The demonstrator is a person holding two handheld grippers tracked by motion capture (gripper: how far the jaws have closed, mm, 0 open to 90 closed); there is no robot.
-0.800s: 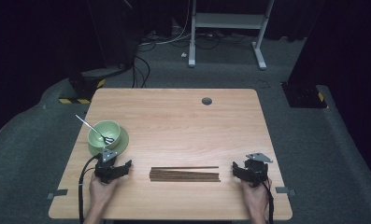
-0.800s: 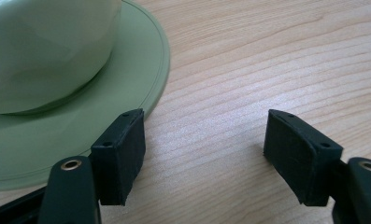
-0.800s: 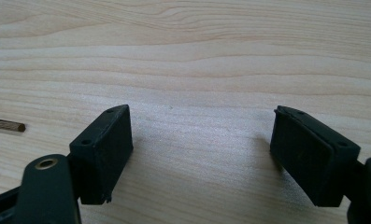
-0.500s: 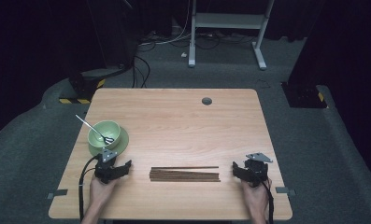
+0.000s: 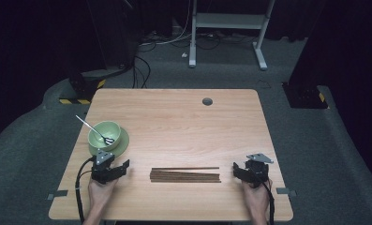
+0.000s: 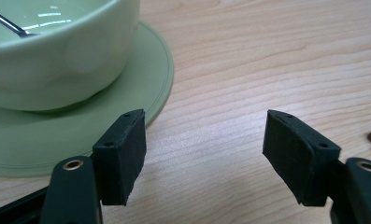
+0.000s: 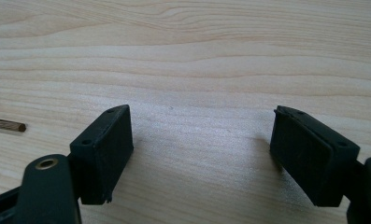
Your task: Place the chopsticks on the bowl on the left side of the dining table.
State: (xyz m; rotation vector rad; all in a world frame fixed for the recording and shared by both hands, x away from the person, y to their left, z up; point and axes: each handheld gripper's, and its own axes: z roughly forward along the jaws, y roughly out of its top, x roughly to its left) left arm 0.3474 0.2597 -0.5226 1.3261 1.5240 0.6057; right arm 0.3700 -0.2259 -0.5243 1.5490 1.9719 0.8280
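1. Left gripper (image 5: 122,165): rests on the wooden surface (image 5: 174,122) just beside the green saucer (image 5: 122,145); jaws spread wide, nothing between them.
2. Right gripper (image 5: 237,169): rests near the surface's right edge; jaws likewise wide apart and empty.
3. Chopsticks (image 5: 185,175): a bundle of dark wooden sticks lying flat between the two grippers, apart from both; their ends show at the edge of each gripper view.
4. Green bowl (image 5: 105,134): stands on the saucer, a small metal whisk (image 5: 95,131) leaning inside.
5. Step in hand: apparently the start, with nothing grasped yet.
6. Next move, as judged: either gripper must turn toward the chopsticks and close on a thin, low-lying stick.
7. Writing: no brand or label is legible.
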